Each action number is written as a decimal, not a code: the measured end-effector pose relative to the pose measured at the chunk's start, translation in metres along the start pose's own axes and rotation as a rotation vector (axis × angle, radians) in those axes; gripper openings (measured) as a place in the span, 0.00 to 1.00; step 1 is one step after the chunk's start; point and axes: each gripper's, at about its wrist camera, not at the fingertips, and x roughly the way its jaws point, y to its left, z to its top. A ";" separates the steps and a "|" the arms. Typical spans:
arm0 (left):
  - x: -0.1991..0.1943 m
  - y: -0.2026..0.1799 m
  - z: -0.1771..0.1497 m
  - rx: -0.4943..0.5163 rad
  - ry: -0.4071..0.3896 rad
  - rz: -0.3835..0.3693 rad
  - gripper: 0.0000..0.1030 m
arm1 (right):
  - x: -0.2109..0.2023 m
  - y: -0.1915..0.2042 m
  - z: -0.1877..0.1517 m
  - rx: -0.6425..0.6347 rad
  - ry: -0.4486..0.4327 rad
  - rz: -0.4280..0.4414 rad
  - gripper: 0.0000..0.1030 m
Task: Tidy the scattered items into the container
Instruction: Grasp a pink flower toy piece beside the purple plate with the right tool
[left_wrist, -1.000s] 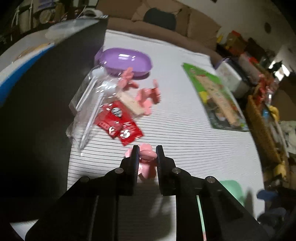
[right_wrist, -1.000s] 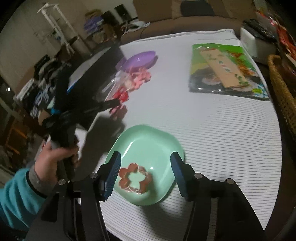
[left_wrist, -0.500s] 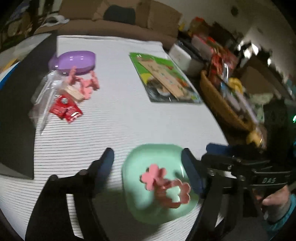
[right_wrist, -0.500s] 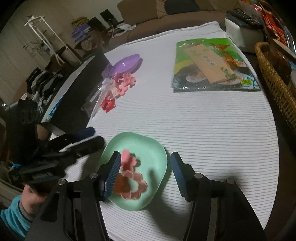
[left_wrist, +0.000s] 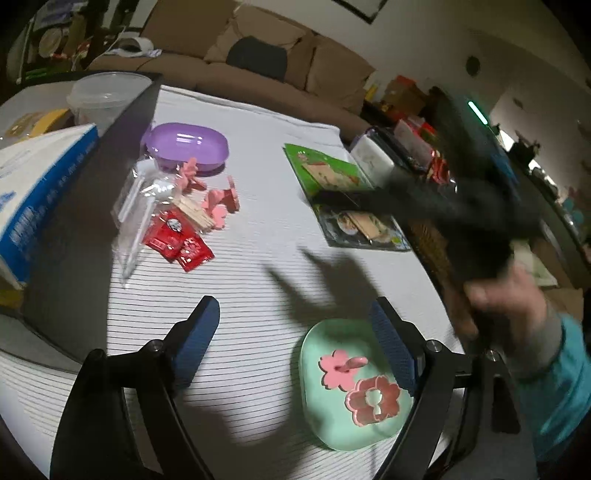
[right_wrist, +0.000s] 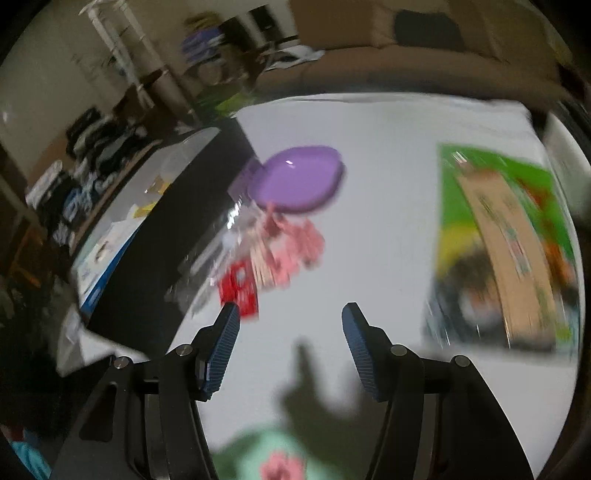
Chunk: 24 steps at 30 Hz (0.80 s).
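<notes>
The right gripper (right_wrist: 290, 334) hangs over the white cloth (right_wrist: 388, 206), jaws opening and empty; pink cutters (right_wrist: 291, 247) lie just below the purple dish (right_wrist: 295, 177)

Your left tongs (left_wrist: 291, 325), black angular arms with silver screw heads, ribbed blue pads (left_wrist: 195, 339) on the fingers, your right tongs (right_wrist: 290, 332) of the same black build with blue ridged pads (right_wrist: 221, 350), your right hand (left_wrist: 495, 299) blurred, grey cuff under a teal sleeve (left_wrist: 565, 373)
</notes>
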 end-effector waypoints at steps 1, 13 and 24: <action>0.003 0.001 0.000 -0.001 0.004 -0.006 0.80 | 0.011 0.005 0.009 -0.027 0.012 -0.004 0.61; 0.017 0.027 0.006 -0.090 0.016 -0.038 0.80 | 0.112 -0.017 0.051 0.049 0.162 -0.055 0.19; 0.025 0.021 0.014 -0.042 0.015 0.025 0.80 | 0.050 -0.051 0.020 0.218 0.058 0.082 0.08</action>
